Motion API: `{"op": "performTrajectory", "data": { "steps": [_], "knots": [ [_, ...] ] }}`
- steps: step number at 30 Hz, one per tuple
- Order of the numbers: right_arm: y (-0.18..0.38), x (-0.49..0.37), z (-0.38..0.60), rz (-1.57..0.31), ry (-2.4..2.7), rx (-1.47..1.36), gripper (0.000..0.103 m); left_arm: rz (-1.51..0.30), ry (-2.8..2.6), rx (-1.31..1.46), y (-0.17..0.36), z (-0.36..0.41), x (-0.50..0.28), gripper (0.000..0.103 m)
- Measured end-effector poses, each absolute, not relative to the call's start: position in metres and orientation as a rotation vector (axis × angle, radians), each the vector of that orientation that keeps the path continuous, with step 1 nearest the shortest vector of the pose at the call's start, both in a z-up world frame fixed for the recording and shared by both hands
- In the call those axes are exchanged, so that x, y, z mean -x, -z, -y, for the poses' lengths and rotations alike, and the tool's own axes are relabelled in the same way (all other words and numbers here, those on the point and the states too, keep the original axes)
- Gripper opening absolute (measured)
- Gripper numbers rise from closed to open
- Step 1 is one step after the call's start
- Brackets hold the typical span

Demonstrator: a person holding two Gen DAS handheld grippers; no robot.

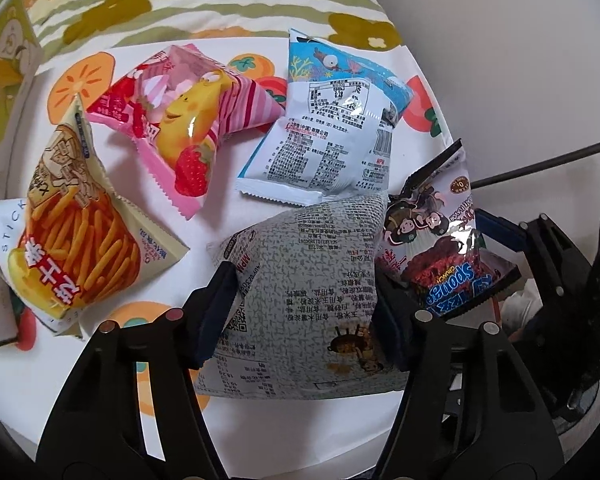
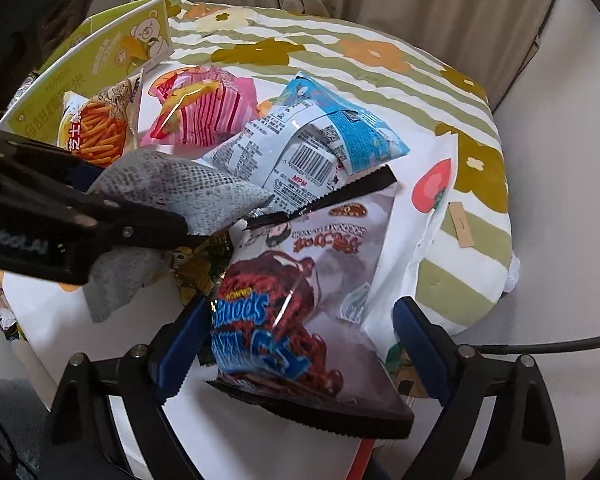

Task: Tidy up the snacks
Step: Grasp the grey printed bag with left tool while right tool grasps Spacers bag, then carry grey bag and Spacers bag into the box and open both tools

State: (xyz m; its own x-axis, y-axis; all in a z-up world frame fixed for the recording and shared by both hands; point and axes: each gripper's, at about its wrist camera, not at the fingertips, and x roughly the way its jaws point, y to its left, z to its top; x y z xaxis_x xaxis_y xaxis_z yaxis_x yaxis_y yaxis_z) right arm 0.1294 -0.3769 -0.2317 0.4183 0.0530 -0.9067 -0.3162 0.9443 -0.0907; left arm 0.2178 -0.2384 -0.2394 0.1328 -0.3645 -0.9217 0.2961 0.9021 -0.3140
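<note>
Left tool (image 1: 304, 308) clenched on crinkly grey snack bag (image 1: 312, 280), lower centre. Right tool (image 2: 296, 344) released around glossy chocolate snack bag (image 2: 296, 312).

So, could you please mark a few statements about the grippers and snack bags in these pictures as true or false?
1. The left gripper is closed on the grey printed bag. True.
2. The right gripper is clamped on the pink strawberry bag. False: its jaws stand apart around the chocolate sponge bag.
3. The blue bag lies with its label side up. True.
4. The orange stick-snack bag is inside the green box. False: it lies on the cloth beside it.
</note>
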Motion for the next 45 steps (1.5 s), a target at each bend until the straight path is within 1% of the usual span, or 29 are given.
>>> {"op": "performTrajectory", "data": {
  "steps": [2, 4, 6, 7, 9, 12, 20, 27, 37, 45],
  "knots": [
    [0.233, -0.131, 0.374, -1.119, -0.239, 0.276, 0.087, -1.355, 0.483, 0.063, 0.239, 0.238, -0.216, 0.06],
    [0.237, -0.133, 0.372, -1.138, -0.255, 0.277, 0.071, -1.351, 0.486, 0.06, 0.238, 0.237, -0.214, 0.06],
    [0.241, -0.133, 0.371, -1.149, -0.254, 0.278, 0.069, -1.349, 0.487, 0.059, 0.237, 0.238, -0.213, 0.06],
    [0.24, -0.132, 0.371, -1.142, -0.257, 0.277, 0.064, -1.347, 0.489, 0.06, 0.236, 0.238, -0.212, 0.06],
    [0.239, -0.131, 0.372, -1.143, -0.256, 0.272, 0.061, -1.343, 0.494, 0.067, 0.235, 0.238, -0.211, 0.06],
    [0.234, -0.128, 0.373, -1.146, -0.251, 0.25, 0.058, -1.331, 0.506, 0.083, 0.228, 0.237, -0.208, 0.06],
    [0.21, -0.113, 0.374, -1.12, -0.209, 0.195, 0.057, -1.266, 0.545, 0.111, 0.192, 0.228, -0.193, 0.06],
    [0.173, -0.108, 0.362, -1.069, -0.159, 0.167, 0.057, -1.153, 0.56, 0.115, 0.139, 0.197, -0.185, 0.06],
    [0.105, -0.112, 0.305, -0.924, -0.143, 0.1, 0.057, -0.997, 0.515, 0.073, 0.071, 0.11, -0.19, 0.06],
    [0.071, -0.142, 0.228, -0.852, -0.181, 0.089, 0.057, -0.942, 0.442, 0.082, 0.047, 0.015, -0.219, 0.06]
  ]
}}
